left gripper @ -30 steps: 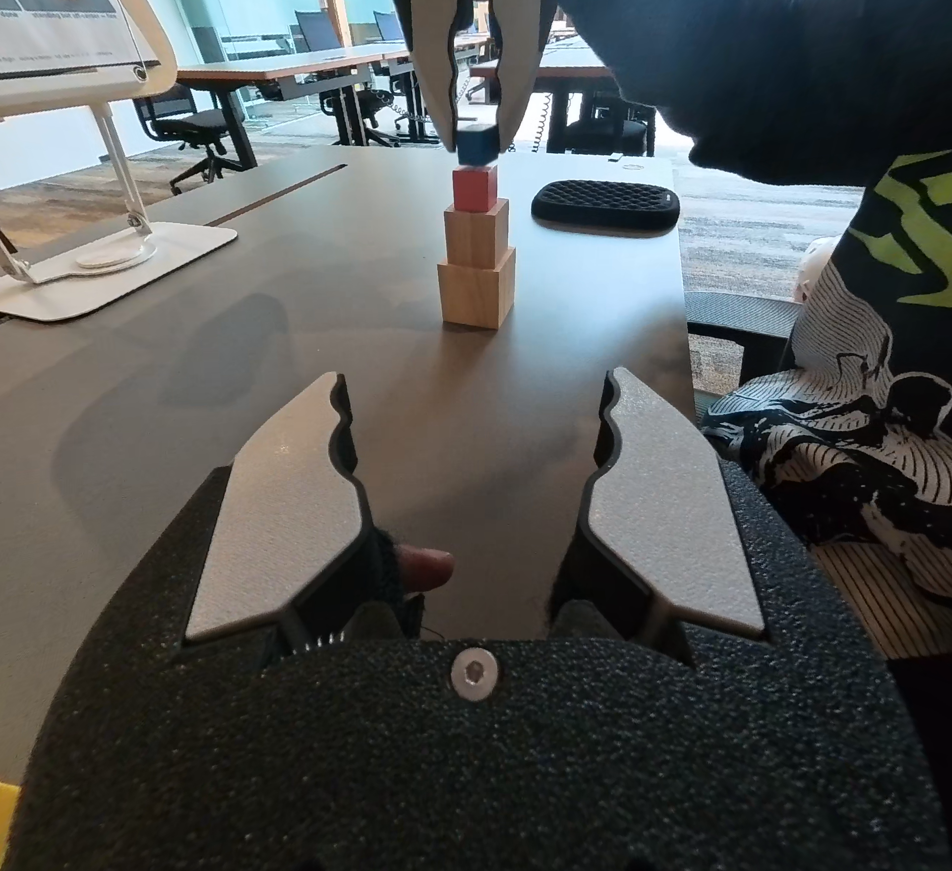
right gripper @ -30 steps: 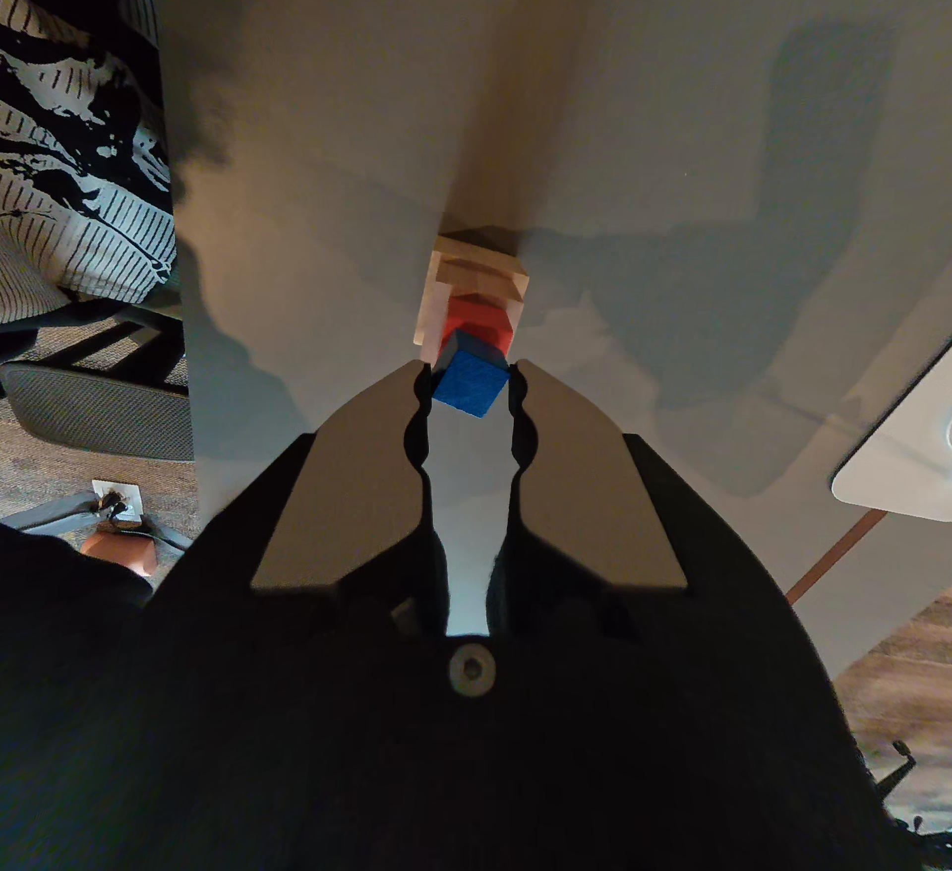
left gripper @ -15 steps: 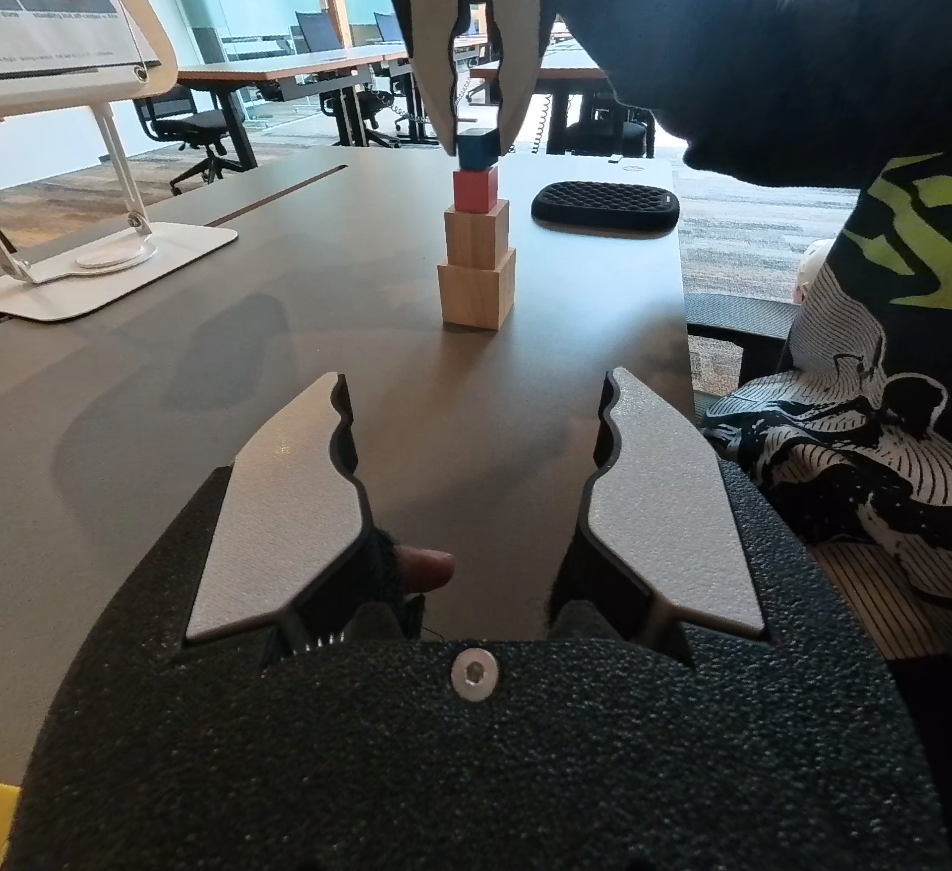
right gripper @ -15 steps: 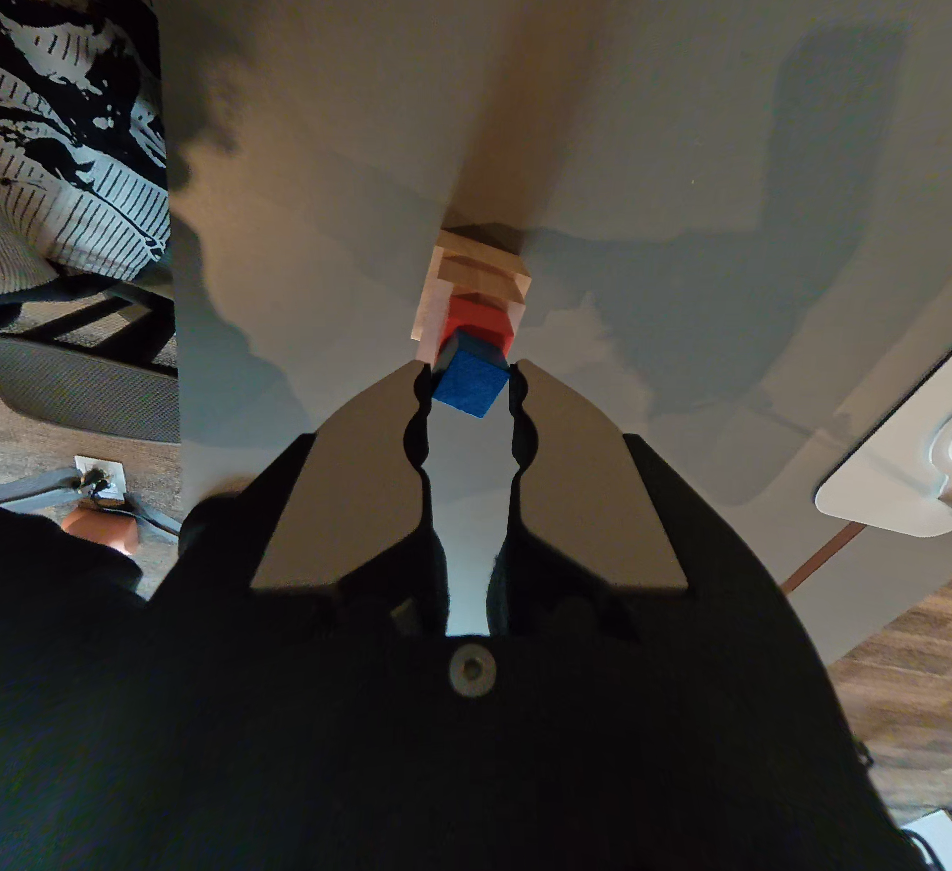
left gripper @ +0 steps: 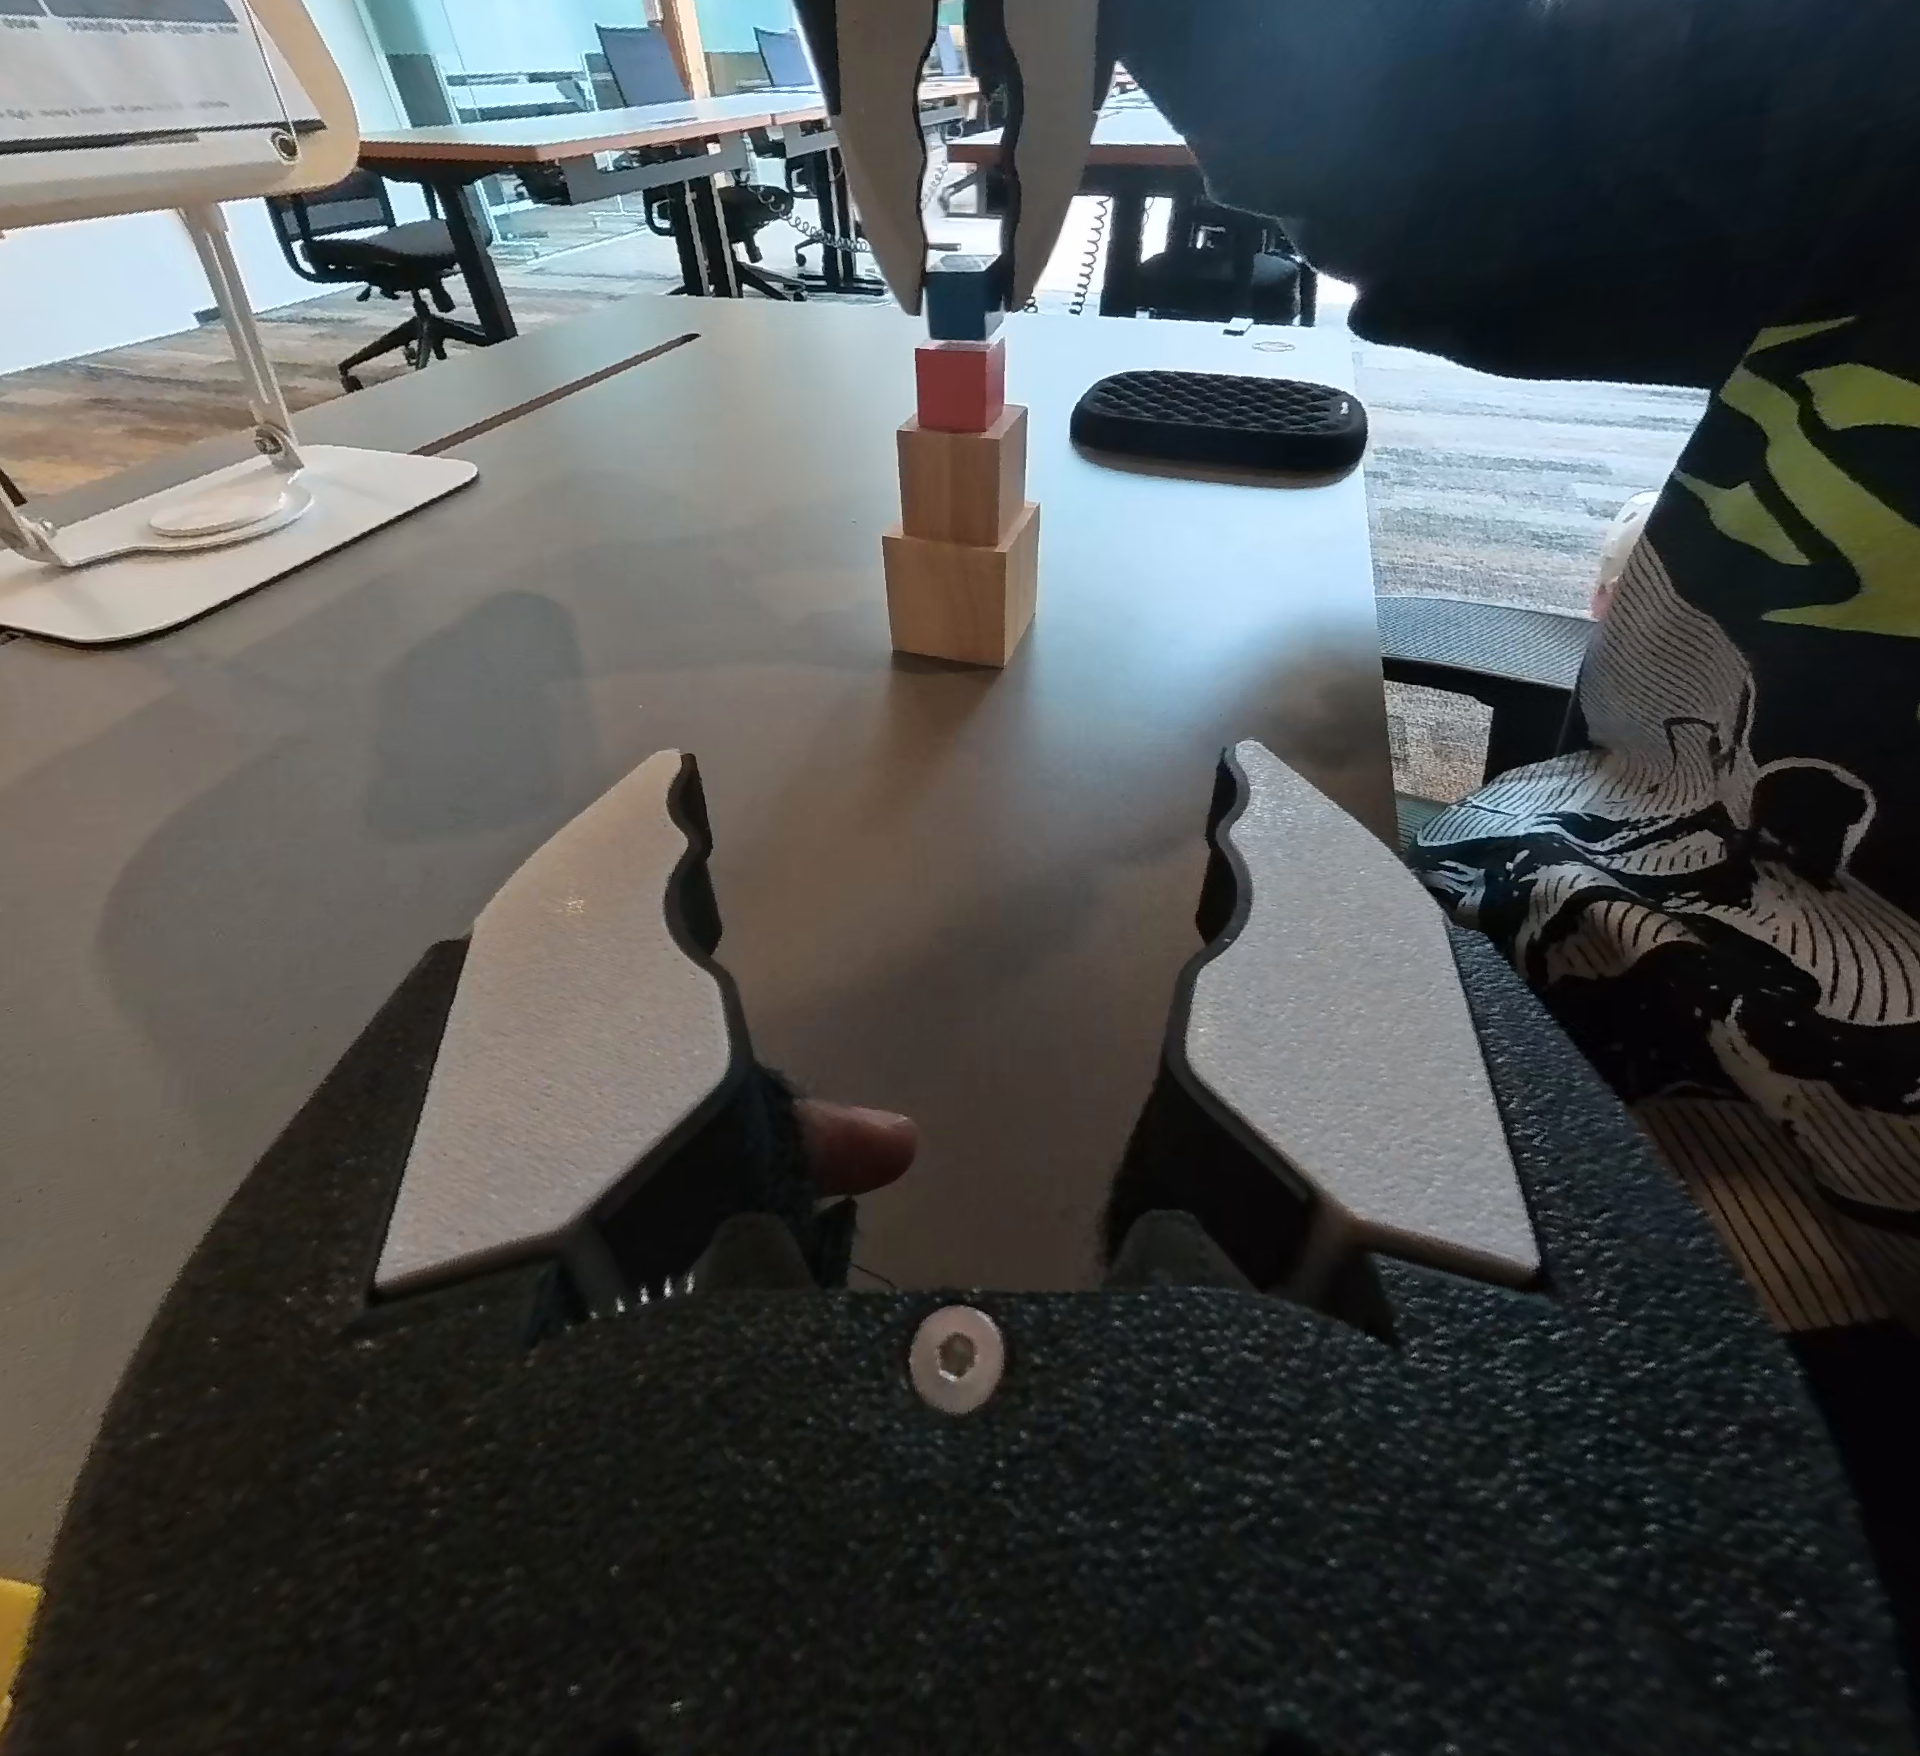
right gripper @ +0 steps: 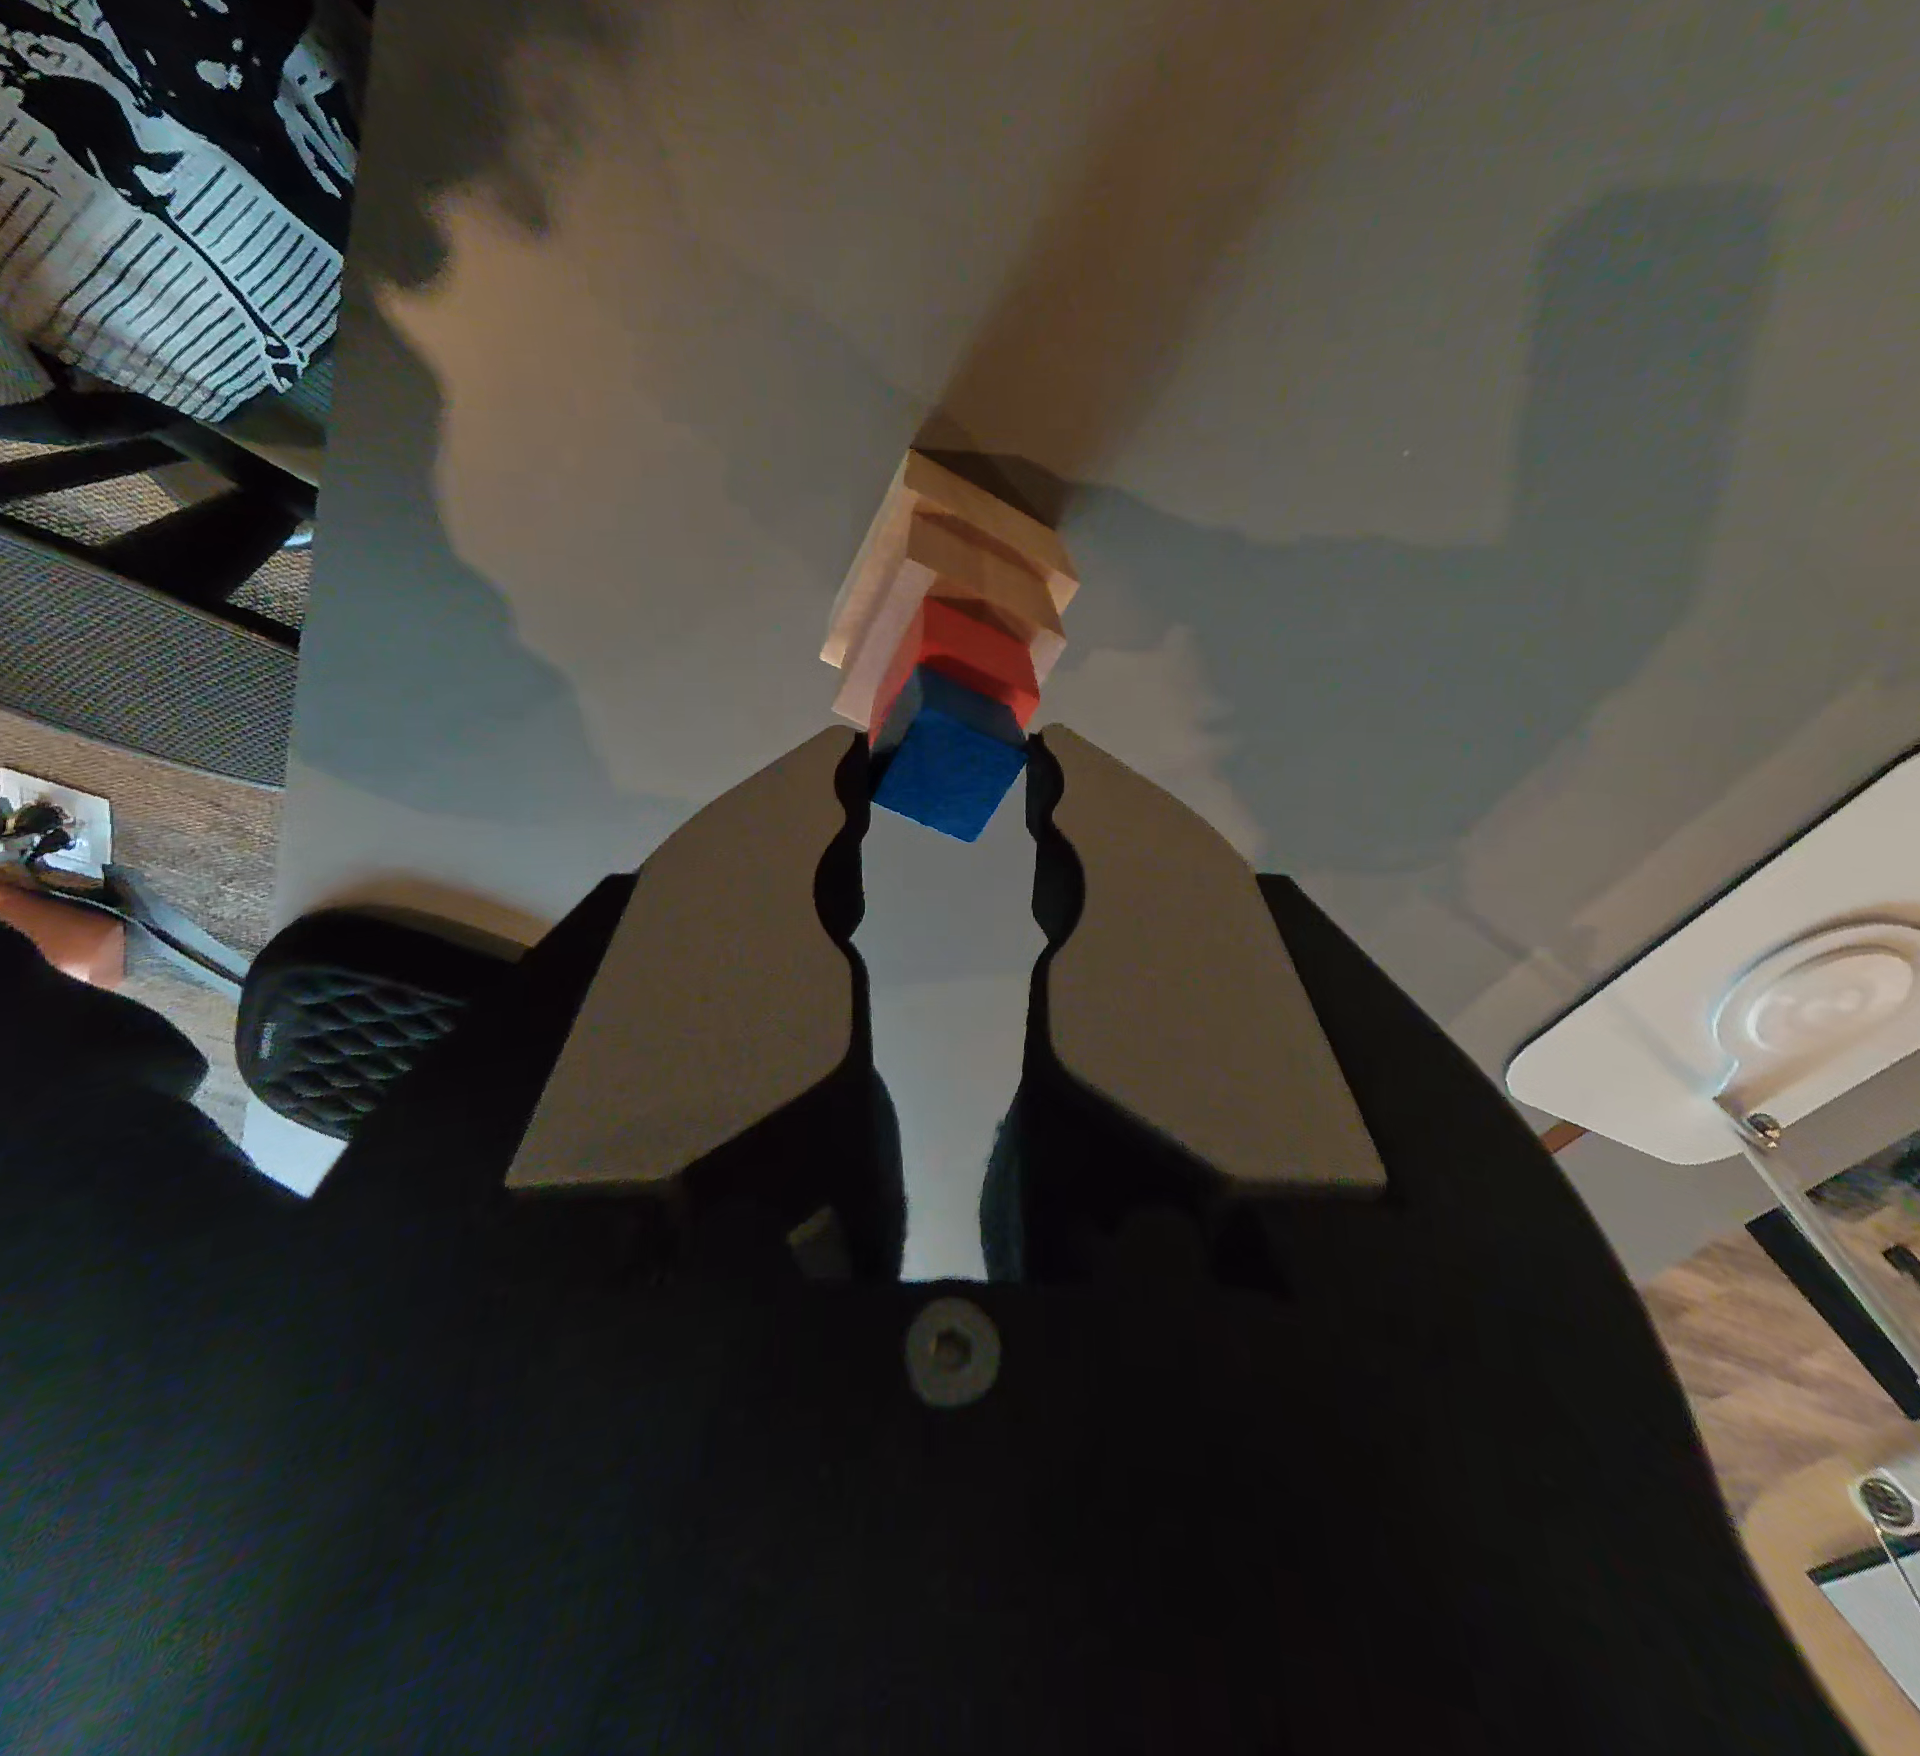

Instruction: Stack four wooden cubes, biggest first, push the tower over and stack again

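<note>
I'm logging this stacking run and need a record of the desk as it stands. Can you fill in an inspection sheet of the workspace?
Surface: dark desk, bare around the tower.
Job's things: large wooden cube, smaller wooden cube, red cube, blue cube on top.
Clutter: black pad; white stand.
Grippers: right gripper around blue cube, release unclear; left gripper open, empty.
Cables: coiled cords under far desks.
Surroundings: office desks, chairs, glass walls.

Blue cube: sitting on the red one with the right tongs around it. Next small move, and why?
Probably lift the right tongs straight up, opening a little first if they still pinch. The blue cube already sits on the red cube, with both plain wooden cubes below, so all four are stacked. A sideways pull might topple the tower.
</note>
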The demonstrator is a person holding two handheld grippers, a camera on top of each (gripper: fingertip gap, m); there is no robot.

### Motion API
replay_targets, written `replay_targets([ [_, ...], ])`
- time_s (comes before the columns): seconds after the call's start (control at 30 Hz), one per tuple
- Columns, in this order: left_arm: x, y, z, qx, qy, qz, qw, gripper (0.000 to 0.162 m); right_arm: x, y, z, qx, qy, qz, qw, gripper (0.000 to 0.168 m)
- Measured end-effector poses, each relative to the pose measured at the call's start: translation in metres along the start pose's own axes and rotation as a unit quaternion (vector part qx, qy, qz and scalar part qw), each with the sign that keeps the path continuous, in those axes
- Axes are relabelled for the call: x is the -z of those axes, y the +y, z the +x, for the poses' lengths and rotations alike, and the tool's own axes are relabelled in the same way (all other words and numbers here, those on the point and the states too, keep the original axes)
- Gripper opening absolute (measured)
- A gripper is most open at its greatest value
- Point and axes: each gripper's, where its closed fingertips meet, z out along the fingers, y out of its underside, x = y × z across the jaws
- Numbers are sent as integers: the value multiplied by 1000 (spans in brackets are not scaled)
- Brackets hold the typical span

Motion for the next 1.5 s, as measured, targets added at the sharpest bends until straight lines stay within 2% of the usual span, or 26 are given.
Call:
replay_targets([
  [1.03,0,0,1,-2,2,-1,1000,91,-3,9,5,-13,-16,5,1000,30],
  [1.33,0,0,1,-1,2,0,1000,91,0,3,6,-25,-7,29,999,44],
  [1.5,1,0,1,0,1,1,1000,91,16,0,12,-75,37,94,992,82],
])
